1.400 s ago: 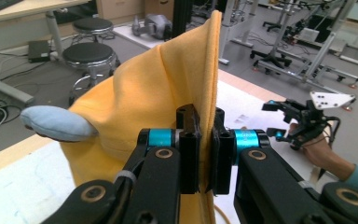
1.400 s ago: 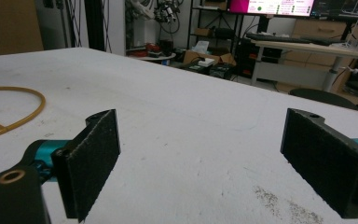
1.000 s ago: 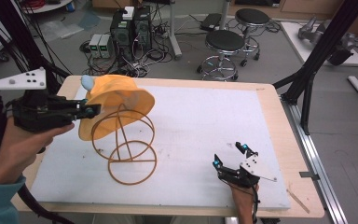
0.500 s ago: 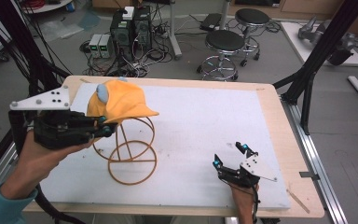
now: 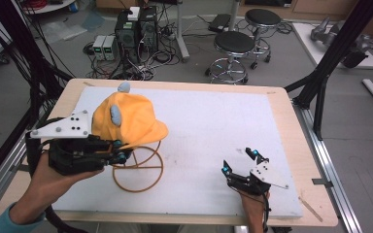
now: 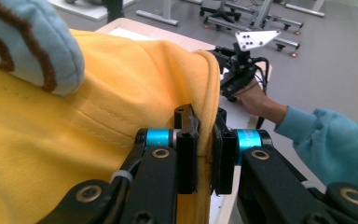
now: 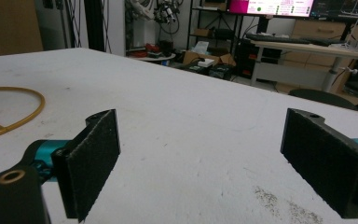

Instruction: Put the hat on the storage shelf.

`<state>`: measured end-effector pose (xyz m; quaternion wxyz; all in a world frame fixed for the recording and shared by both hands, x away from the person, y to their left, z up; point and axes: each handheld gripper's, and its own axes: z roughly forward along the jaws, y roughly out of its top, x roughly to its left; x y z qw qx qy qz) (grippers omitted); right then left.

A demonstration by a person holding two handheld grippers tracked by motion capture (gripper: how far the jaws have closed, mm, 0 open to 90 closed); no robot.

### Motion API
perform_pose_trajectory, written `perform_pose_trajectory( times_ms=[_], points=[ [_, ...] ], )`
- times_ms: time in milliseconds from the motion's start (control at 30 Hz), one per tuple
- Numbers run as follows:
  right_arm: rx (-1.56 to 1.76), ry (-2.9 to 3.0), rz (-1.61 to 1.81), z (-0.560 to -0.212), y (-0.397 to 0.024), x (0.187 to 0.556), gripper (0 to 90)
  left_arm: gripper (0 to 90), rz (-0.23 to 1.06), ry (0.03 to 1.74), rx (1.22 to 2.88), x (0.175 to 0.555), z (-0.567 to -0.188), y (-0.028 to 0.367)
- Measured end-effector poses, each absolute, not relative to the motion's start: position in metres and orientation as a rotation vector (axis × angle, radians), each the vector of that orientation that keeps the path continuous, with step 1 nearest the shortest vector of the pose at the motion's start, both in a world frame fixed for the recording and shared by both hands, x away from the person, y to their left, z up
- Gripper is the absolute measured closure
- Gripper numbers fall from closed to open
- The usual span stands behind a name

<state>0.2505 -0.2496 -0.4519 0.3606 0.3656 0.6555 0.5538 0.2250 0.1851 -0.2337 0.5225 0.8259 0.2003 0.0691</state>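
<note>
No brand or readable writing shows on the orange cap [image 5: 126,119]; the one marking is brown stitching on a pale blue plush ear [image 6: 25,42], seen close in the left gripper view. The far screens in the right gripper view are too small to read.

The cap sits on top of a yellow wire stand [image 5: 138,167] at the left of the white table mat [image 5: 223,131], its brim pointing right. A second blue ear [image 5: 123,87] stands up at its far side.

The left gripper [image 5: 119,151] comes in level from the near left, held in a hand [image 5: 53,179] whose light blue sleeve is cut off at the bottom edge. Its jaws are clamped tight on the cap's lower edge, with the orange fabric pinched between the pads [image 6: 189,154]. The cap hides the top of the stand and the gripper body covers part of its left side.

The right gripper [image 5: 240,162] rests low at the near right of the mat, well apart from the cap, pointing towards the far left. Its jaws stand wide with nothing between the pads [image 7: 91,158], just bare mat. The hand holding it is mostly hidden beneath it.
</note>
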Motion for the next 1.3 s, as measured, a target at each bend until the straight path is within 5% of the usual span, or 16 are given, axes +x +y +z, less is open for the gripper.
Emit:
perform_pose_trajectory(
  times_ms=[933,1100,1300],
  points=[
    [0.944,1.69,1.43,-0.452,-0.25,0.25,10.7,64.9,-0.04,0.451,1.994,0.221,-0.25,0.175],
    [0.945,1.686,1.433,-0.452,-0.25,0.25,10.7,35.8,-0.012,0.489,1.99,0.22,-0.252,0.174],
    [0.947,1.686,1.434,-0.452,-0.25,0.25,10.6,20.2,0.026,0.467,1.97,0.216,-0.251,0.178]
  ],
)
